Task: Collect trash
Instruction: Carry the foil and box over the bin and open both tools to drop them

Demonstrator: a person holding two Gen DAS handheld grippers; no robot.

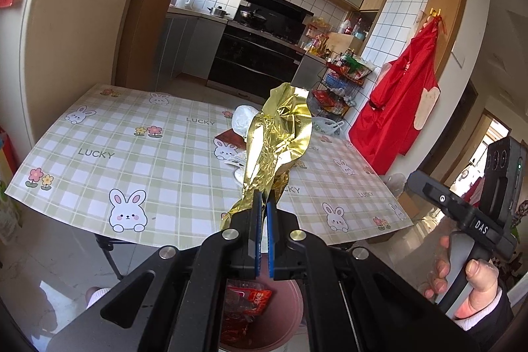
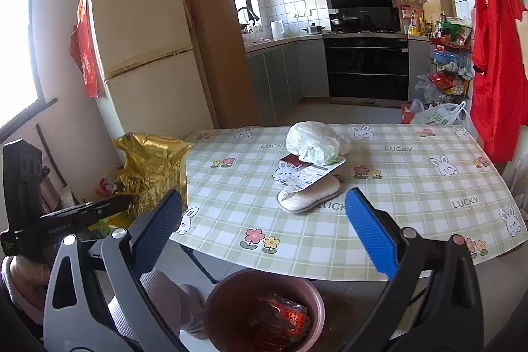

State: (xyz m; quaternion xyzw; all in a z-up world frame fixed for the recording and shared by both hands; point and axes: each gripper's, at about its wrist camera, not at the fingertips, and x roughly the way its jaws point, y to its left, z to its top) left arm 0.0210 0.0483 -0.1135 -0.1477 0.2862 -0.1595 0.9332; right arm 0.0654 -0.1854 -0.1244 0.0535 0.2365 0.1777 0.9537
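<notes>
Item 1: left gripper (image 1: 264,200), fingers pinching shut on a crumpled gold foil wrapper (image 1: 280,137), holding it above the table edge with the pink bin (image 2: 264,309) directly below at 6 o'clock.

Item 2: right gripper (image 2: 264,226), jaws spread fully, gripping nothing.

Item 3: bin is already holding 1 red wrapper (image 2: 283,322).

Item 4: on the checked tablecloth (image 2: 412,213) at 12 o'clock, crumpled plastic bag (image 2: 313,142), printed packet (image 2: 307,175) and slipper (image 2: 307,200) are remaining.

Handling note: centre the foil over the bin's mouth before opening, since light foil drifts.
</notes>
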